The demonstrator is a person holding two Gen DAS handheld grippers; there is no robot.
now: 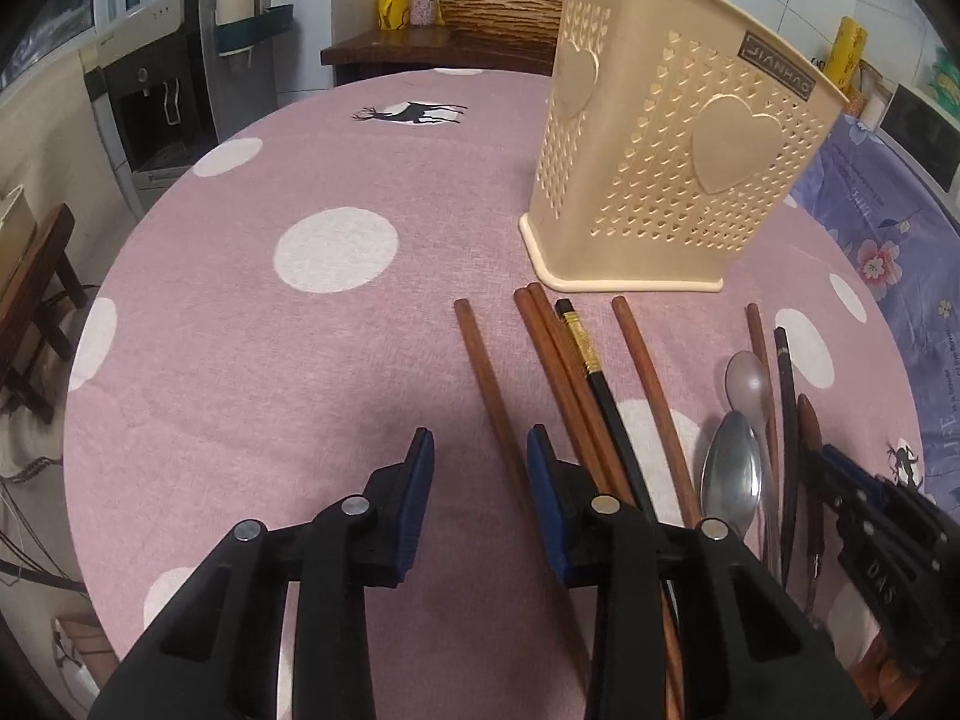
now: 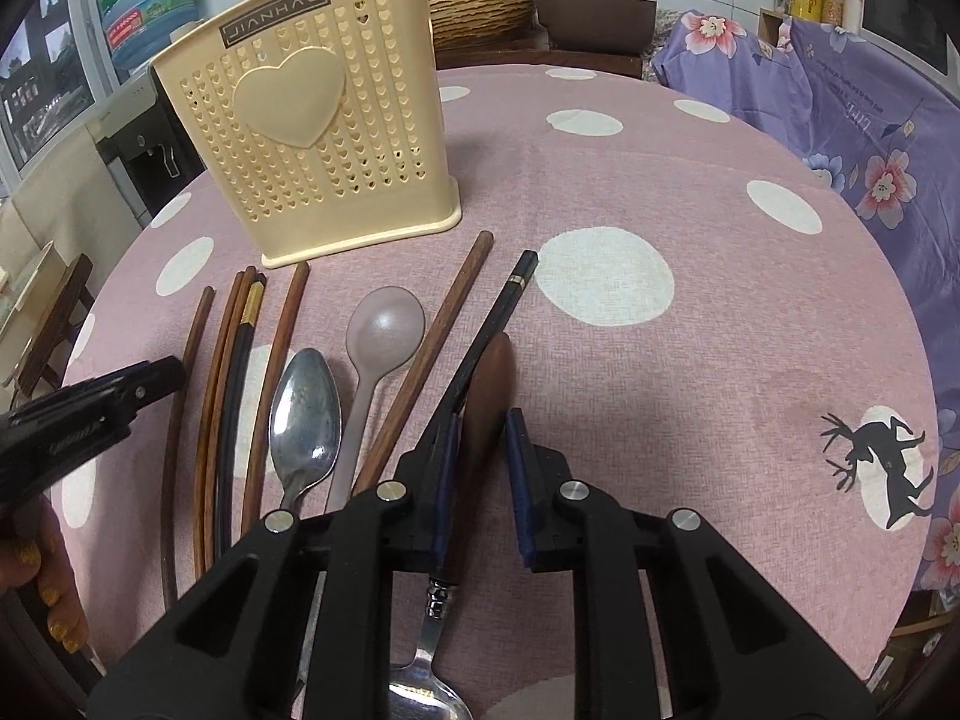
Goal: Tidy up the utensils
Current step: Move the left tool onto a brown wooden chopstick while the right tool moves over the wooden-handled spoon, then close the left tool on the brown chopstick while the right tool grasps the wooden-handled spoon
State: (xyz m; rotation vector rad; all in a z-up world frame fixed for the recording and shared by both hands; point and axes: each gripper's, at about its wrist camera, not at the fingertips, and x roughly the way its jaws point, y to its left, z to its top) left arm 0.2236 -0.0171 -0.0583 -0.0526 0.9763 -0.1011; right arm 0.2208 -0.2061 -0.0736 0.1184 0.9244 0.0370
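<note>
You've got the round tabletop (image 1: 252,360) under its pink spotted cloth, and the cream utensil holder (image 2: 312,138) standing upright at the far side, empty as far as either view shows. The utensils lie in a row just in front of it: brown chopsticks (image 1: 564,372), a black chopstick (image 1: 600,384), a steel spoon (image 2: 306,414) and a pale plastic spoon (image 2: 384,330). Your left gripper (image 1: 480,468) hangs over the leftmost brown chopstick (image 1: 486,378), jaws part open either side of it, not pressing. Your right gripper (image 2: 480,462) has its jaws drawn narrow around a brown wooden handle (image 2: 489,396); whether the pads actually press it, you cannot tell.
</note>
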